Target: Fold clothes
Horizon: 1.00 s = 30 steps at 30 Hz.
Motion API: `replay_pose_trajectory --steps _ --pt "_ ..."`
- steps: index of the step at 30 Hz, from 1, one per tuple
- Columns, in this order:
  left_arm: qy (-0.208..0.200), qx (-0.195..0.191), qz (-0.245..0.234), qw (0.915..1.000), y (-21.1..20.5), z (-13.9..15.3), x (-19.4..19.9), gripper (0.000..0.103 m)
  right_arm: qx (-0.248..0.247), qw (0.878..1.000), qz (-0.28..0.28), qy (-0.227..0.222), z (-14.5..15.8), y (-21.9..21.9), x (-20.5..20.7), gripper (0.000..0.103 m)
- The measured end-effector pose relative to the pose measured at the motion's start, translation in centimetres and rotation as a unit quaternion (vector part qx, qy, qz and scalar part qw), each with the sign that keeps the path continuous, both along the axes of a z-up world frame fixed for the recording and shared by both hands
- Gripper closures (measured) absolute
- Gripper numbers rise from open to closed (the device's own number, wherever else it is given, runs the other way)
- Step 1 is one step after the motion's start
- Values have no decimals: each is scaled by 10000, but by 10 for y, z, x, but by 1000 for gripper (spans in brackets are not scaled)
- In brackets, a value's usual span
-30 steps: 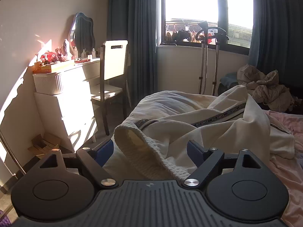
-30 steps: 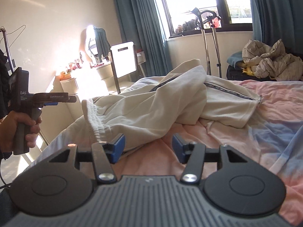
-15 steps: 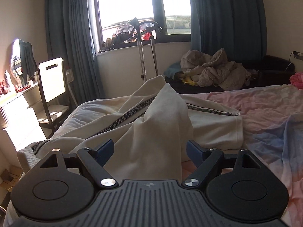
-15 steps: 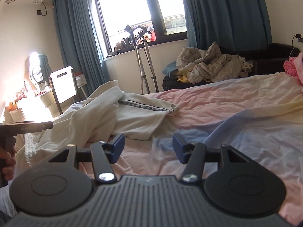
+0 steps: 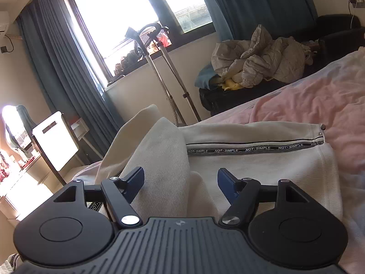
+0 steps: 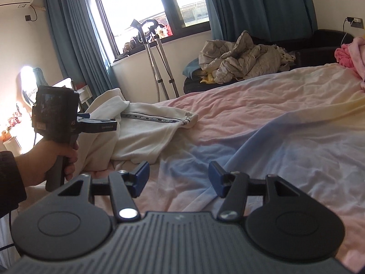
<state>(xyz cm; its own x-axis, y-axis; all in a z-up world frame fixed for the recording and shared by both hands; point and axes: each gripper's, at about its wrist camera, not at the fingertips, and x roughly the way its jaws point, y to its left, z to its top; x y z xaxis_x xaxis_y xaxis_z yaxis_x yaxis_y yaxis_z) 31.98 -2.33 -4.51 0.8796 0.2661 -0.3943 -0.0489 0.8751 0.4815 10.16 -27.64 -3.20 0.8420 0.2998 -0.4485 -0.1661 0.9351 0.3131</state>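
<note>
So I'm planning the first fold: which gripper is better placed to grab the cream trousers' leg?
Left. The left gripper, jaws open, hovers right over the cream trousers; the right gripper faces only pink bedsheet.

"NOT-SIMPLE" repeats along the trousers' (image 5: 262, 166) black stripe (image 5: 255, 148).
</note>
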Motion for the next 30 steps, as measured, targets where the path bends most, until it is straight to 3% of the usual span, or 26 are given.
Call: replay_pose_trajectory --steps 2,4,6,10,11,18,23,30 --pt "22 185 227 9996 -3 -7 22 29 31 10000 14 90 -7 -2 6 45" --pt "20 162 407 9990 0 -9 34 41 59 9998 39 189 -13 -2 13 45" --pt "38 122 567 9983 3 -10 45 44 84 9997 71 228 -18 -2 18 45" --pt "89 387 651 9971 5 -10 48 88 58 9995 84 306 -25 -2 25 45" --pt "98 394 640 9971 7 -7 44 92 57 9994 90 333 -26 -2 26 45" --pt "-48 -190 182 9996 10 47 -19 94 -52 9997 87 231 -23 -1 17 45" --pt "-234 -599 -474 9968 12 82 -102 94 -254 9995 84 168 -19 4 9 45" --pt "-34 -1123 -1049 9881 30 73 -222 94 -401 9992 41 -20 -7 9 -5 45"
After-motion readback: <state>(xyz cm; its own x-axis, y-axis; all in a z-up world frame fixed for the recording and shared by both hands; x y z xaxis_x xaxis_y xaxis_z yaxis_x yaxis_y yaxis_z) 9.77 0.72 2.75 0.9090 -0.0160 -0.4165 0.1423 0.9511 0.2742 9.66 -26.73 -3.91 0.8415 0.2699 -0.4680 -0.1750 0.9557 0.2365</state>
